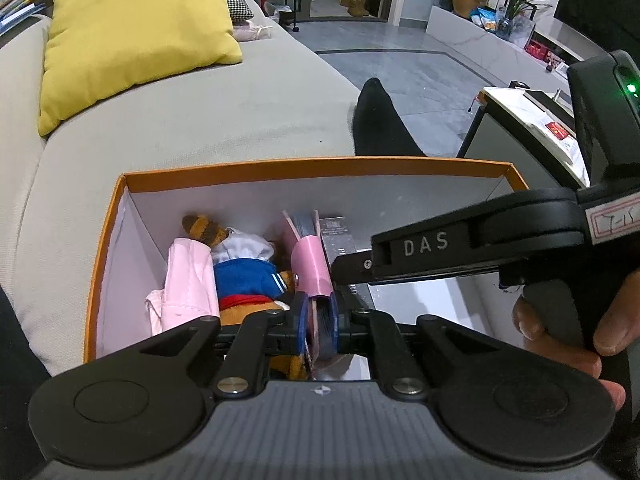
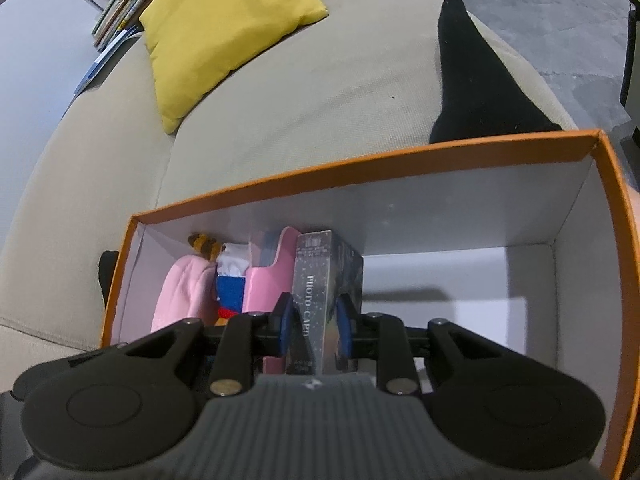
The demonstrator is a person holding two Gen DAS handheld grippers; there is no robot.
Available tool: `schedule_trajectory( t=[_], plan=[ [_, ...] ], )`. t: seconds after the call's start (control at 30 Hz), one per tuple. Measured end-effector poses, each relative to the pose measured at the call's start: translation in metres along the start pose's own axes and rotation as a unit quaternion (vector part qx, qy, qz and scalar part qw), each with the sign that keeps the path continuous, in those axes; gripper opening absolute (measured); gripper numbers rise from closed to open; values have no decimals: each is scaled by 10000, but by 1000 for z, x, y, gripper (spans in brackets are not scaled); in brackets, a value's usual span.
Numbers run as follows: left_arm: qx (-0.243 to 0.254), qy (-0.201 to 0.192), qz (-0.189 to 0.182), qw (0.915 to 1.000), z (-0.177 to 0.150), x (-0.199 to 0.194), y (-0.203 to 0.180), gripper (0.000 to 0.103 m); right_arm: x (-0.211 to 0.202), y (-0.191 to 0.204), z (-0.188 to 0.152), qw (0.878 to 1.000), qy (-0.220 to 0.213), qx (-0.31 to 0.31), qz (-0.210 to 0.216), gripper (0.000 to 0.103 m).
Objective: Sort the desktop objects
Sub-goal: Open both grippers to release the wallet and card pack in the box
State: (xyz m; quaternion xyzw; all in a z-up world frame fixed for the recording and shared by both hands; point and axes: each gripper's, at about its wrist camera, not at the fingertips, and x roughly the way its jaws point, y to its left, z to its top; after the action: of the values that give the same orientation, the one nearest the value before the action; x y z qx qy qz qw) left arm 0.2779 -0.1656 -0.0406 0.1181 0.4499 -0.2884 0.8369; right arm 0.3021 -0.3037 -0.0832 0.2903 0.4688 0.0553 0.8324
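Orange box (image 1: 108, 264), white inside, sits on a beige sofa (image 1: 200, 128). Contents packed against its left end, standing on edge in a row.

Leftmost: folded pink cloth (image 1: 188, 284), against the left wall. Beside it a plush toy (image 1: 244, 276) in blue top and white hat, striped brown tail up toward the far wall. Then a pink holder (image 1: 312, 266) with a stack of dark-edged cards in it. Then a silvery card box (image 2: 310, 280), spine lettered "PHOTO-CARD", upright, touching the pink holder. Right half of the orange box bare floor.

Left tongs (image 1: 318, 324): narrow, blue pads pressed on the near end of the pink holder and its cards. Pointing steeply down into the box.

Right tongs (image 2: 314, 320): narrow, blue pads on either face of the card box, gripping it low at the near end. From the left wrist view the right tool crosses in from the right, a person's hand (image 1: 560, 328) on its handle, fingers curled round the grip.

Beyond the box: yellow cushion (image 1: 132, 36) on the sofa back, a black-socked foot (image 1: 380, 120) resting on the seat just past the far wall.
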Motion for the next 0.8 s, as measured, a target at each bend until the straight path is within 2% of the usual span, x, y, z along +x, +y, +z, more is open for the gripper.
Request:
schedule_trajectory(
  t=[0.33,0.57,0.7,0.8],
  plan=[
    [-65,-226,49,9997,-1,-17,4,19,-6,0,-2,9999,-17,-149,-31,27],
    [-179,-600,142,9979,-9,-55,5,19,-25,6,-7,9992,-159,-351,42,27],
    [-195,-912,164,9955,-23,-92,3,19,-50,17,-21,9955,-317,-833,323,27],
    [-112,-1101,222,9936,-41,-123,1,19,-78,32,-43,9873,-573,-1384,528,27]
  ],
)
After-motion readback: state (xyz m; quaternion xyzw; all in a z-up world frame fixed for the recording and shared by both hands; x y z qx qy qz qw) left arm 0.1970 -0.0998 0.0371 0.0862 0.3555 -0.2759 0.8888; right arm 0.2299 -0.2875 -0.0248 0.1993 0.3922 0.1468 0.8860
